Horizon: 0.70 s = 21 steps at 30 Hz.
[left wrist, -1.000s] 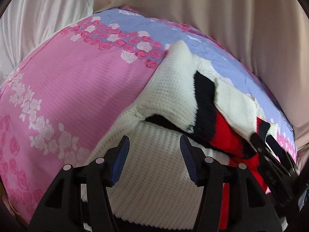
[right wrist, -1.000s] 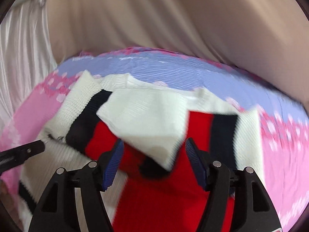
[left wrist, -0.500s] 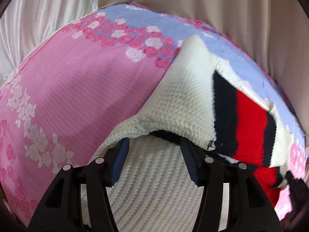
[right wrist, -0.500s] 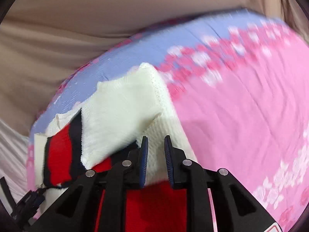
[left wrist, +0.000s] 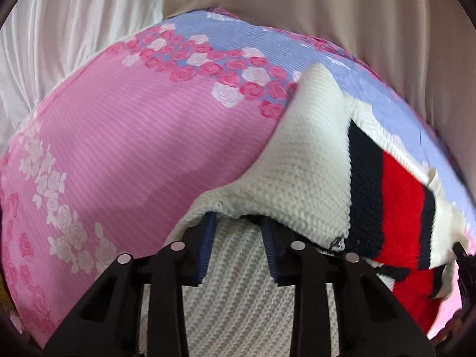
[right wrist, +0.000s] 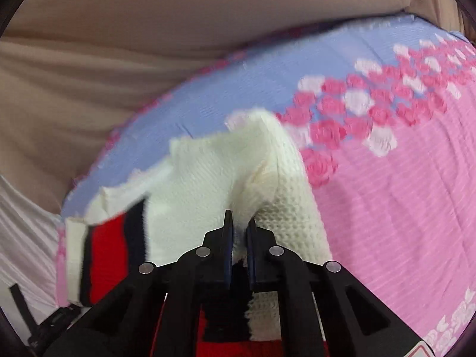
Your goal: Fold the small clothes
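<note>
A small knit sweater, cream with black and red stripes, lies on a pink and lilac floral bedsheet. In the left wrist view my left gripper is open, its blue pads either side of cream knit, tips under a folded-over cream flap. In the right wrist view my right gripper is shut on a cream edge of the sweater and holds it lifted; the striped part hangs to the left.
Beige curtain fabric hangs behind the bed and white fabric lies at the left. The sheet's pink area stretches right of the sweater. The other gripper's black tip shows at the left wrist view's right edge.
My right gripper went from open over the sweater to shut on its cream edge and swung it sideways. My left gripper has pushed forward under the cream flap.
</note>
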Available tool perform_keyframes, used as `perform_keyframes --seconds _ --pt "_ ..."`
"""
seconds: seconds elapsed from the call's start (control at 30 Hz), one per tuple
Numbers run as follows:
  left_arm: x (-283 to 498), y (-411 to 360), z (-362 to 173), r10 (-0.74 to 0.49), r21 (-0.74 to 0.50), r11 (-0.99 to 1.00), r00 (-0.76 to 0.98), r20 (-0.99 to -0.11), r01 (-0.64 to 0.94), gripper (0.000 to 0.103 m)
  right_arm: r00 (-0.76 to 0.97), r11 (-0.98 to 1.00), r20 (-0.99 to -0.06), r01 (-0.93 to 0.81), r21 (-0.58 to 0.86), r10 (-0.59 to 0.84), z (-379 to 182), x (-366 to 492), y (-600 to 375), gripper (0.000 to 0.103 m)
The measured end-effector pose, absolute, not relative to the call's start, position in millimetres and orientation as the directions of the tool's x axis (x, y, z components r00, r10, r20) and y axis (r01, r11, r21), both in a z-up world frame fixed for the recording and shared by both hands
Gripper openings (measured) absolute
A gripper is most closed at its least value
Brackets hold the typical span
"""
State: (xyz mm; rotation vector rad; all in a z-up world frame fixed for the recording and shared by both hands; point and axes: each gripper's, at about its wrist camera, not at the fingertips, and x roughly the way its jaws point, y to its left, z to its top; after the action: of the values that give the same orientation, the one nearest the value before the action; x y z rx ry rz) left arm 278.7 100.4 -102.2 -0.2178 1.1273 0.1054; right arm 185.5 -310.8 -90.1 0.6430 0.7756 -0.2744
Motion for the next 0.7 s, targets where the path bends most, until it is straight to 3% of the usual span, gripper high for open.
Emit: perform_keyframes --seconds 0.1,0.23,0.27,0.4,0.47,0.6,0.7 --pt "279 106 -104 -0.044 -0.135 0.973 0.421 -0.906 -0.188 0.028 0.718 0.773 -0.694 0.465 0.431 -0.044 -73 155 -313 0.006" --pt "275 96 -109 0.005 -0.078 0.982 0.441 -0.898 -0.170 0.028 0.599 0.770 -0.801 0.503 0.392 0.016 -127 155 -319 0.006" --pt "274 94 -110 0.020 -0.065 0.983 0.445 -0.895 -0.174 0.028 0.627 0.773 -0.779 0.488 0.406 0.014 -123 151 -319 0.006" --pt "273 100 -105 0.010 -0.083 0.979 0.452 -0.892 -0.187 0.028 0.669 0.791 -0.743 0.464 0.399 -0.017 -96 138 -316 0.016" --pt "273 103 -106 -0.004 -0.097 0.977 0.442 -0.897 -0.188 0.028 0.635 0.794 -0.772 0.485 0.365 -0.033 -103 131 -319 0.026" --pt "262 103 -95 -0.052 -0.122 0.984 0.443 -0.895 -0.131 0.028 0.634 0.749 -0.773 0.519 0.413 -0.013 -102 87 -326 0.028" --pt "235 109 -81 -0.070 -0.113 0.991 0.444 -0.894 -0.072 0.042 0.617 0.774 -0.787 0.494 0.397 0.009 -100 42 -309 0.033"
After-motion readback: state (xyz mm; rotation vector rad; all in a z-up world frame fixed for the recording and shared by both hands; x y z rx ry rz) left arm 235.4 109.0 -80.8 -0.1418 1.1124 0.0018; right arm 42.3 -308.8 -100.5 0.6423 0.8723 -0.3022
